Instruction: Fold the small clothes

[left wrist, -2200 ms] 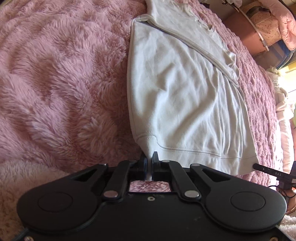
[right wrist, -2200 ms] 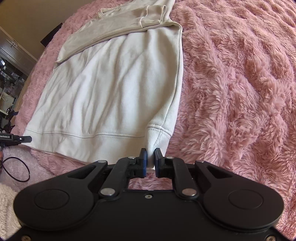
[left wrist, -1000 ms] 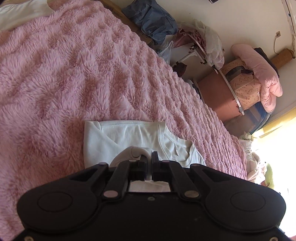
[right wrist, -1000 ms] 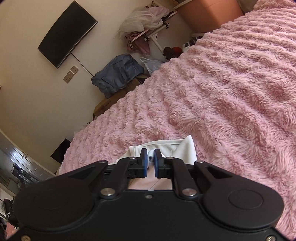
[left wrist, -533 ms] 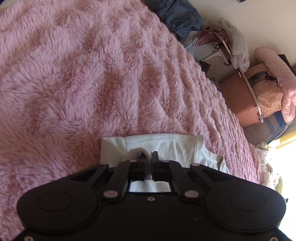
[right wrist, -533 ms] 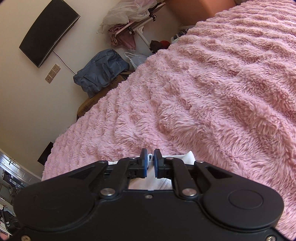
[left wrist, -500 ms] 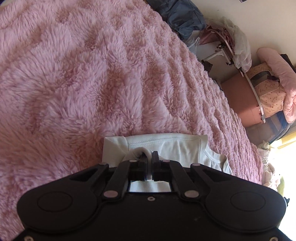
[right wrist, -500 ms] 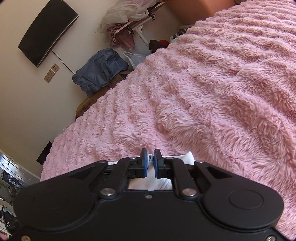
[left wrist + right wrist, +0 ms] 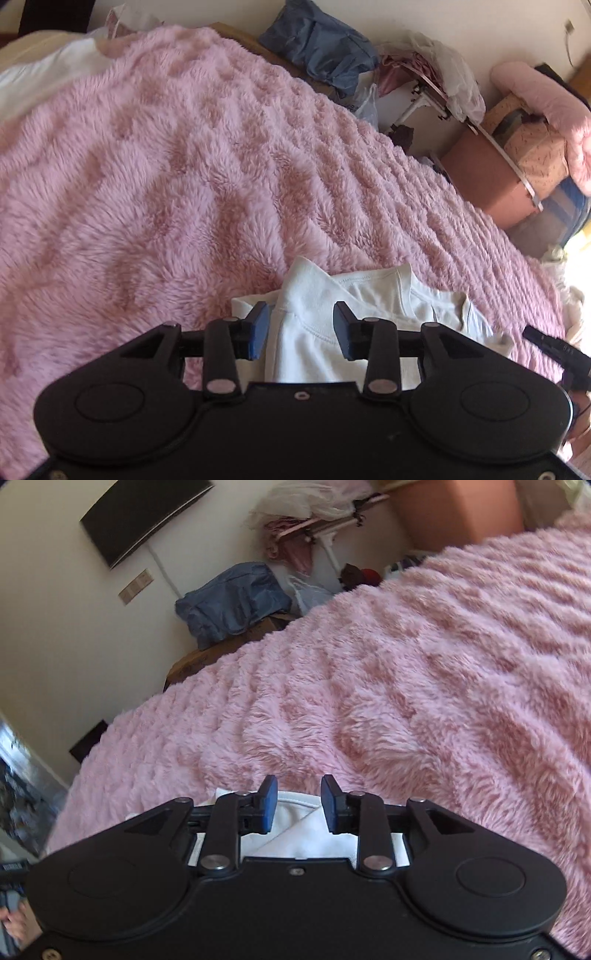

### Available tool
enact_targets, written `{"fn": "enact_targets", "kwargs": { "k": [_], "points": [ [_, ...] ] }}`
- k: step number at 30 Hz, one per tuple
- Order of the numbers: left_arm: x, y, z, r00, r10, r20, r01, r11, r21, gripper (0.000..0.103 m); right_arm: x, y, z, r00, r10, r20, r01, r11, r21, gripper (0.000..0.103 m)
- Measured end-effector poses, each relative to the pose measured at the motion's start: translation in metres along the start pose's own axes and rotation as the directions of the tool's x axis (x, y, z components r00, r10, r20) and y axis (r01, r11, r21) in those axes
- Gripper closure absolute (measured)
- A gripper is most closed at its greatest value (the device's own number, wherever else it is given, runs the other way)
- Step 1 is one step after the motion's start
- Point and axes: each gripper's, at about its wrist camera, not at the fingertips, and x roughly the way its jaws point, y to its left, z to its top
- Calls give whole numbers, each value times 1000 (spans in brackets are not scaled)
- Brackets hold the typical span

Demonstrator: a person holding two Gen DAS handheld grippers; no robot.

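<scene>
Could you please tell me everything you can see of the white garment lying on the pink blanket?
The white sweatshirt looks like soft cotton knit, with a stitched ribbed hem and seams. It lies folded over itself on the fluffy pink blanket, one corner standing up in a peak. The left gripper straddles that hem, jaws opening, pads off the cloth. In the right wrist view a folded edge sits between the right gripper, also opening.

Wide open fluffy pink bed blanket (image 9: 177, 177) ahead, nothing lying on it. Beyond the far edge, a slumped blue fabric bag (image 9: 232, 598) and a draped clothes rack (image 9: 432, 85) crowd the wall.
</scene>
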Motion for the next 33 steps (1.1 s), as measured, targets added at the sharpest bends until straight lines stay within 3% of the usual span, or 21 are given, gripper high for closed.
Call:
{"fn": "enact_targets", "kwargs": {
  "k": [3,6,11,14,18,20,21,24,26,27,33],
  "points": [
    [-10,-14,-18,999,50,-15,-48,991,124,62,1,35,-5,997,-17,-76,-4,963,-268,49],
    [-9,-17,-35,996,86,-24,-80,978,193,61,9,61,-20,988,-99,-121,27,871,-490,49],
    [8,-7,-40,997,57,-56,-47,984,169,61,13,76,-30,986,-104,-130,1,785,-619,46],
    [16,-4,-38,997,50,-60,-39,986,165,61,12,85,-29,981,-67,-184,-81,718,-692,43],
    [23,-3,-35,997,31,-72,-19,988,155,61,23,101,-25,968,-91,-236,-131,616,-777,43],
    [27,-2,-35,997,32,-76,-20,988,156,61,30,104,-20,960,-105,-261,-151,591,-793,43],
    [29,-2,-35,997,30,-78,-17,987,157,61,36,104,-18,952,-118,-284,-163,590,-791,44],
    [33,-2,-36,996,26,-87,-12,987,163,61,53,99,-13,905,-142,-400,-230,630,-742,78],
    [36,-1,-35,995,25,-94,-9,986,166,61,59,97,-18,888,-164,-430,-243,626,-741,92],
    [37,-1,-35,995,24,-95,-8,986,166,61,59,97,-20,888,-169,-428,-242,621,-745,99],
    [33,-3,-33,999,33,-29,-28,987,161,61,50,98,-5,948,-109,-300,-159,655,-739,101]
  ]
}}
